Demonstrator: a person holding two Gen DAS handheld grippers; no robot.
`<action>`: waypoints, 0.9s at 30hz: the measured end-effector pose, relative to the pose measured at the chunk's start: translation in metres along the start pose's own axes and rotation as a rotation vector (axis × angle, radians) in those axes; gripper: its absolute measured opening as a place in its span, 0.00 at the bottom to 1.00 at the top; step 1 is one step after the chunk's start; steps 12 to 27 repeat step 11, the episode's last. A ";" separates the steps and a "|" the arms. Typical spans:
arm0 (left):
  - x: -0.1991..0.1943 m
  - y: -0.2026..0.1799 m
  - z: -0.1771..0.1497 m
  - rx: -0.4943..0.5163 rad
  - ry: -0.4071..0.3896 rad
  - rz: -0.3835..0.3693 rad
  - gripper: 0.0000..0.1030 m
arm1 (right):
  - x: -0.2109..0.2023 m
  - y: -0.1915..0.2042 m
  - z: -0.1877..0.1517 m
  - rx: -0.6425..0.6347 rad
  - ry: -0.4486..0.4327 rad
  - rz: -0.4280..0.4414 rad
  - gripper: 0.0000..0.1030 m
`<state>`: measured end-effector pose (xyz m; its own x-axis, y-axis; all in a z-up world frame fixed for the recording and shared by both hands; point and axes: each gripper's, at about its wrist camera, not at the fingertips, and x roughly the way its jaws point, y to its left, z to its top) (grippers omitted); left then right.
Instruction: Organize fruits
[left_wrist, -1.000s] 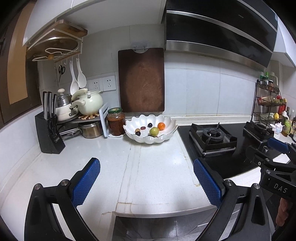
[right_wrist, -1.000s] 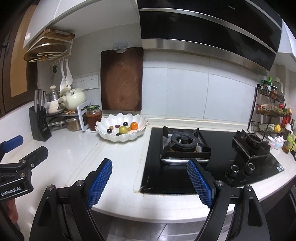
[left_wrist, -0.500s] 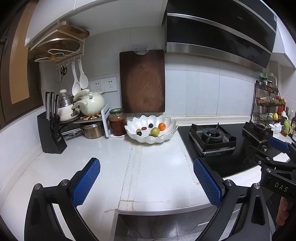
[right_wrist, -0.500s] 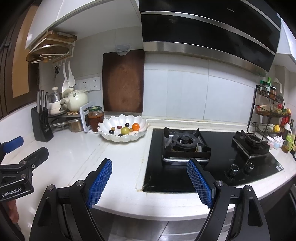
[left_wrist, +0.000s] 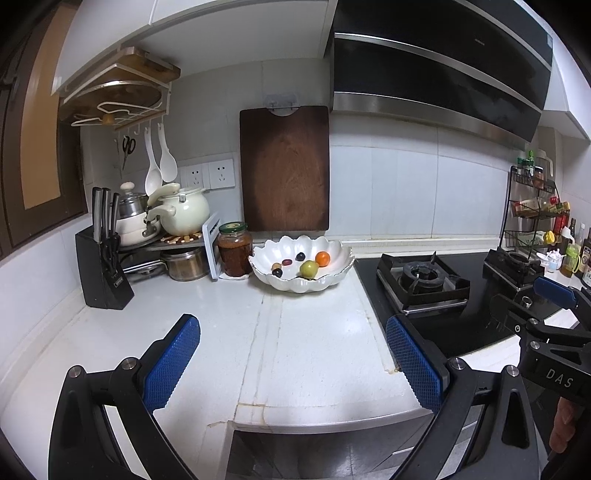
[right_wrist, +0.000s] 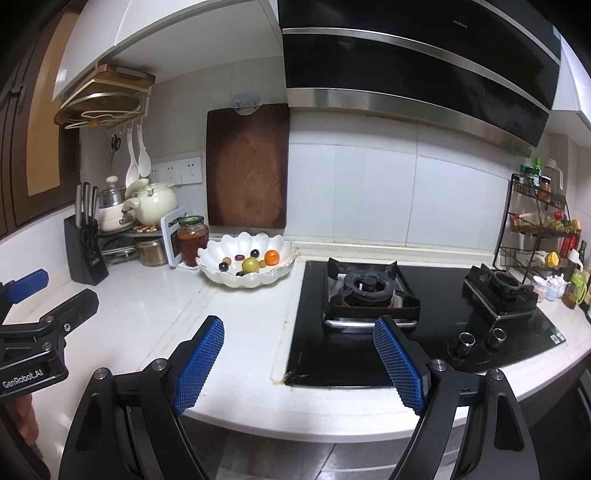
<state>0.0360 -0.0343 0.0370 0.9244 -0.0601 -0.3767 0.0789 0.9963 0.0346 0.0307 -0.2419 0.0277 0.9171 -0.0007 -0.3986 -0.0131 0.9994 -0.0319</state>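
Observation:
A white scalloped bowl (left_wrist: 334, 275) (right_wrist: 236, 280) stands at the back of the counter below a hanging wooden board. It holds an orange (left_wrist: 322, 258) (right_wrist: 272, 257), a green fruit (left_wrist: 309, 268) (right_wrist: 251, 264) and several small dark and tan fruits. My left gripper (left_wrist: 291, 339) hangs open over the near counter, well short of the bowl, with nothing between its blue pads. My right gripper (right_wrist: 298, 345) is open too, over the counter edge beside the hob, also empty. Each gripper shows at the edge of the other's view.
A brown jar (left_wrist: 233, 254), a knife block (left_wrist: 103, 273), pots and a white kettle (left_wrist: 184, 214) crowd the back left. A black gas hob (right_wrist: 406, 314) with two burners fills the right. A spice rack (right_wrist: 539, 229) stands at the far right. The wooden board (left_wrist: 285, 170) leans on the wall.
The bowl and wall have slid slightly down in both views, as both grippers shifted a little. Both stay open and empty.

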 end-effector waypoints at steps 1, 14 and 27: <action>0.000 0.000 0.000 0.002 0.000 -0.002 1.00 | 0.000 0.000 0.000 0.001 0.000 0.001 0.82; -0.001 0.000 0.001 -0.002 0.002 -0.001 1.00 | -0.001 0.001 0.001 -0.004 -0.001 -0.001 0.82; -0.001 0.000 0.001 -0.002 0.002 -0.001 1.00 | -0.001 0.001 0.001 -0.004 -0.001 -0.001 0.82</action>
